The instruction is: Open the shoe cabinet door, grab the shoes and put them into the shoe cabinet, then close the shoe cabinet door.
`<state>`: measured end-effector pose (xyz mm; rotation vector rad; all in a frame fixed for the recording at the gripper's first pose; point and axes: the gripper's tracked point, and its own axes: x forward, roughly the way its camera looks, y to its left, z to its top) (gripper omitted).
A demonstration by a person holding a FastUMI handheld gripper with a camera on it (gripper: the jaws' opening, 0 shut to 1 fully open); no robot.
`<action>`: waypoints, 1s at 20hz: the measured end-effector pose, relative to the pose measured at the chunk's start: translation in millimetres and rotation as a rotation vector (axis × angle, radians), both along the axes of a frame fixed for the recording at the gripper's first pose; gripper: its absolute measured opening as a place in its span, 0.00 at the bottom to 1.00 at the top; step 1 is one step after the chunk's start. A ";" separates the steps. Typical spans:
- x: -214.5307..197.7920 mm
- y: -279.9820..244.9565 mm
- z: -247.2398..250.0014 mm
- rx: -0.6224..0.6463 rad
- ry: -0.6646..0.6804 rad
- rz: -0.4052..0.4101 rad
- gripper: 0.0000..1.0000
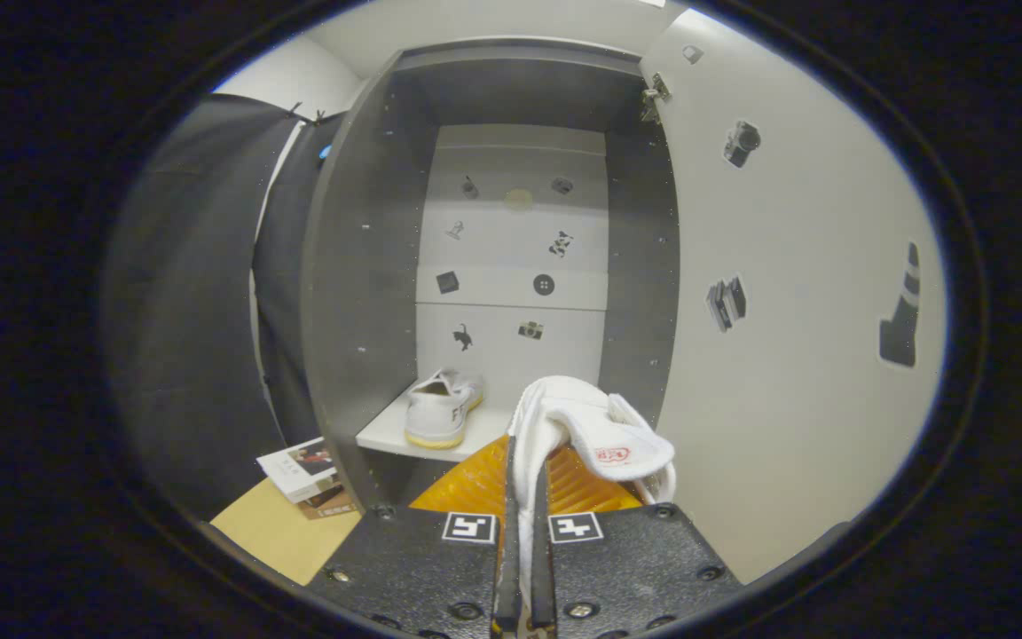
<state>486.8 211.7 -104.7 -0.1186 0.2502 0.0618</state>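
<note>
- A booklet (298,470) lies on the floor (276,532) by the cabinet's (360,293) left wall; dark cloth hangs to the left.
- The door (795,293) stands swung open on the right, with stickers on it and on the cabinet's back panel.
- One shoe (442,410) sits on the pale shelf (387,435) inside, left of centre.
- The tool (527,524) is clamped on the second shoe (582,426), its fingers pressed close on the white upper, just short of the shelf.

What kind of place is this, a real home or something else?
Probably a staged recording booth, not a lived-in home: a dark cloth wall hangs beside the open shoe cabinet, one shoe sits on its shelf, and the gripper clamps another shoe.
</note>
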 end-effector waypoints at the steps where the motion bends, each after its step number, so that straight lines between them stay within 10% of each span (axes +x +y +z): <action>1: 13.3 0.2 3.2 0.011 0.014 -0.008 0.09; 13: 132.4 11.5 62.4 -0.054 -0.002 0.058 0.09; 20: 190.6 9.9 8.4 -0.080 0.071 0.045 0.09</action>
